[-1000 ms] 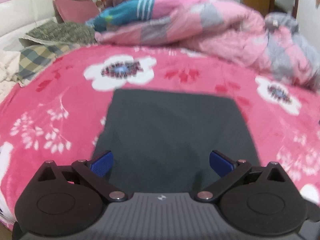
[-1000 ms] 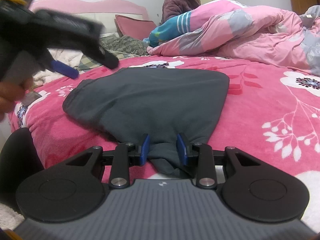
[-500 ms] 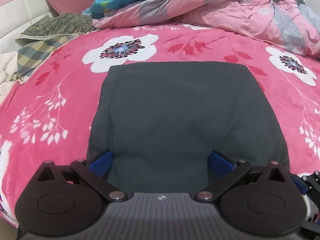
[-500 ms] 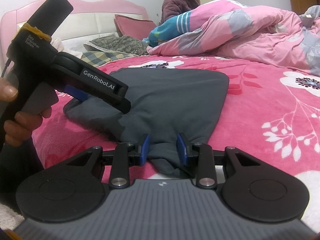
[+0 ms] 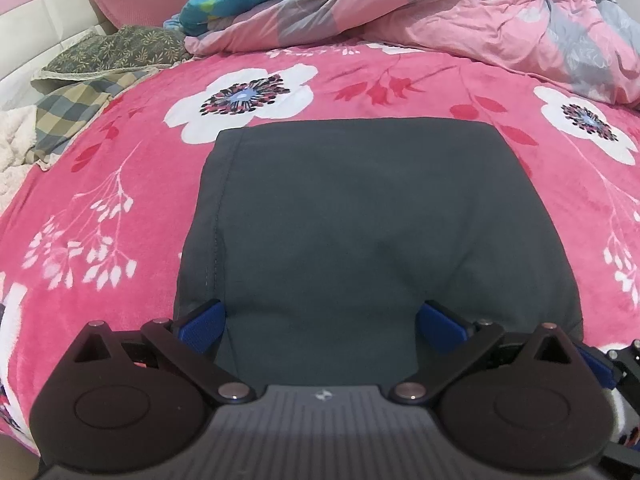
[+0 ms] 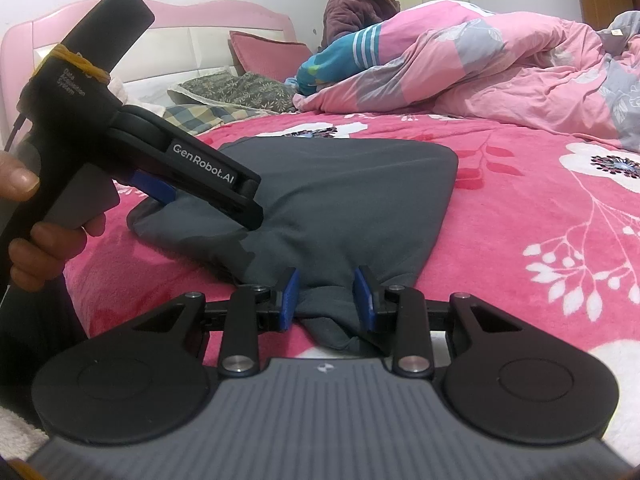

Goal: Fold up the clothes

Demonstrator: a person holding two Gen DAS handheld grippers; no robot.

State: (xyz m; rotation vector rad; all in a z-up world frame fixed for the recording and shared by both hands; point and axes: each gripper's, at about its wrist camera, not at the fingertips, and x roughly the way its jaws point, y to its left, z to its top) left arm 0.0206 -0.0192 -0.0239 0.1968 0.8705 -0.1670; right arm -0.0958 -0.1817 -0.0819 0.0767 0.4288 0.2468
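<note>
The dark grey garment (image 5: pixel 360 216) lies folded flat; right gripper (image 6: pixel 326 294) pinches its near corner — left gripper (image 5: pixel 322 322) gapes wide, its tips hidden.

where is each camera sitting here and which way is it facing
Left wrist: on the left tongs, angled down over the flat dark grey garment on the pink floral blanket; its wide-apart blue pads show.
Right wrist: on the right tongs, low at the bed edge, looking across the bed; pads pinch the garment's near edge; the left tongs and the hand holding them show.
Shared: garment, blanket, rumpled pink quilt.
</note>
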